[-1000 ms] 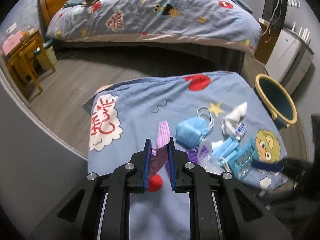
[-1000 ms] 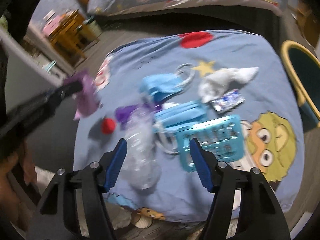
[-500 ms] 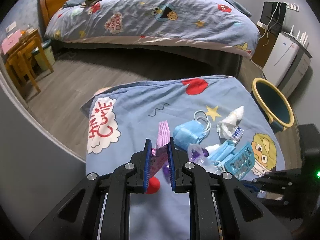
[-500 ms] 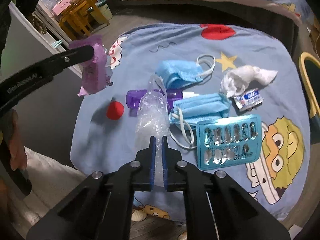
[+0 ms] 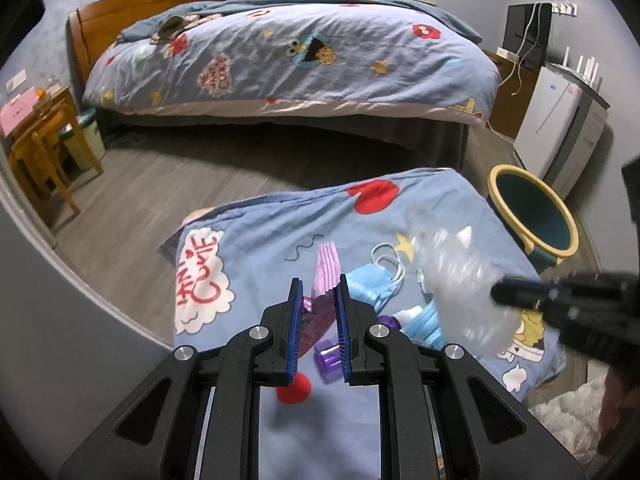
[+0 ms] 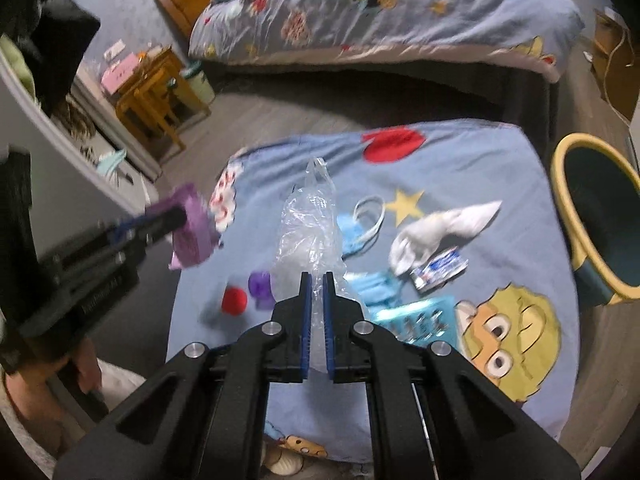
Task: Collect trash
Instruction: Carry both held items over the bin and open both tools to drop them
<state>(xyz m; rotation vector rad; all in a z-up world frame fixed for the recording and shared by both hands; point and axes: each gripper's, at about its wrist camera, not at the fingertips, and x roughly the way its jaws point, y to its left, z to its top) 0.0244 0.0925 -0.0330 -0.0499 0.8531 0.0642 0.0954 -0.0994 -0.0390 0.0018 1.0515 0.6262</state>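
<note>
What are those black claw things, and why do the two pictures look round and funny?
Each claw is a hand-held gripper that a person carries, with a wide-eyed camera on it, so pictures bend. One picture looks along the left hand-held gripper, which pinches a purple wrapper. The other looks along the right hand-held gripper, which pinches a clear plastic bag. Below lies a blue cartoon blanket with trash: blue face masks, a white tissue, a pill sheet, a red ball. A bin waits beside it.
</note>
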